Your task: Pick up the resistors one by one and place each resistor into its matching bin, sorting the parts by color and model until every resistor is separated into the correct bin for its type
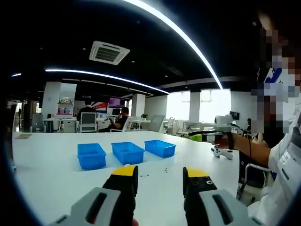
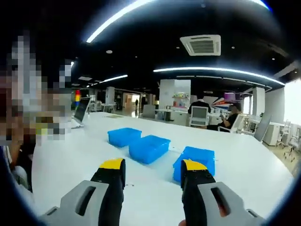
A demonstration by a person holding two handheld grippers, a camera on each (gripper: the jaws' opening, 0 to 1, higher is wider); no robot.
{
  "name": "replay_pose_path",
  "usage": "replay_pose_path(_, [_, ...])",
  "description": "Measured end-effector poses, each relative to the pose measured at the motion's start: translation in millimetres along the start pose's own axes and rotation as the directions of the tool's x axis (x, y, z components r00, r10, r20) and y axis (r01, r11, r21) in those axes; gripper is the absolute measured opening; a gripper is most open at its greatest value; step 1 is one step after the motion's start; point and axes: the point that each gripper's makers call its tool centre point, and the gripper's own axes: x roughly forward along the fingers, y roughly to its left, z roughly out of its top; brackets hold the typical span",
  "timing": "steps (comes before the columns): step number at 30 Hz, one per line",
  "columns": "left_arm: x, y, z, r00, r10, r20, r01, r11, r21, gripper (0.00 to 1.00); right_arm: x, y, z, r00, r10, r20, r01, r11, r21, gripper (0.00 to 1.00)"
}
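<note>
Three blue bins stand in a row on the white table (image 1: 47,183): a left bin (image 1: 91,155), a middle bin (image 1: 128,152) and a right bin (image 1: 160,148). A few tiny dark resistors (image 1: 165,170) lie scattered on the table in front of them. My left gripper (image 1: 160,178) hovers open above the table's near side, short of the bins, with nothing between its yellow-tipped fingers. In the right gripper view the same bins (image 2: 149,148) run diagonally across the table. My right gripper (image 2: 153,176) is open and holds nothing; its right finger covers part of the nearest bin (image 2: 200,155).
A person (image 1: 282,155) sits at the table's right side, a forearm (image 1: 247,146) stretched over the table with a white device (image 1: 222,123). A small white object (image 1: 221,152) lies near that arm. A laptop (image 2: 81,110) stands far left. Office desks and chairs fill the background.
</note>
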Motion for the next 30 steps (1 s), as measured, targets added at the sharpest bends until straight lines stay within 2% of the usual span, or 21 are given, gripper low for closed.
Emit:
replay_pose_path(5, [-1.1,-0.1,-0.1,1.0,0.002,0.002,-0.002,1.0,-0.001,0.4,-32.3,20.8,7.4,0.999,-0.011,0.046,0.011,1.0,-0.01,0.48])
replay_pose_path(10, [-2.4,-0.1,-1.3,1.0,0.003,-0.001,-0.003,1.0,-0.002,0.4,-49.6,36.4,5.4,0.999,0.0,0.041,0.0,1.0,-0.011,0.5])
replay_pose_path(14, [-4.4,1.7,0.5,1.0,0.007,-0.001,-0.007,1.0,0.0,0.4,-59.2,53.3,0.1,1.0,0.023,0.012,-0.023,1.0,-0.01,0.51])
replay_pose_path(18, [-4.6,2.3,1.5,1.0,0.009,-0.003,-0.009,1.0,-0.002,0.4,-59.0,58.8,2.2,0.999,0.035,0.0,-0.035,0.999,-0.038,0.51])
replay_pose_path(23, [-3.1,-1.1,3.2,1.0,0.008,-0.004,-0.008,1.0,0.001,0.4,-54.2,52.5,6.9,0.999,0.043,-0.019,-0.044,0.997,-0.065,0.49])
replay_pose_path(27, [-0.1,-3.4,3.2,1.0,0.013,-0.005,-0.013,1.0,-0.001,0.4,-45.8,49.3,7.6,0.995,0.066,-0.076,-0.073,0.992,-0.1,0.44])
replay_pose_path(30, [2.6,-4.7,3.4,1.0,0.012,-0.005,-0.012,1.0,-0.003,0.4,-34.4,55.5,8.8,0.984,0.116,-0.136,-0.138,0.978,-0.158,0.39])
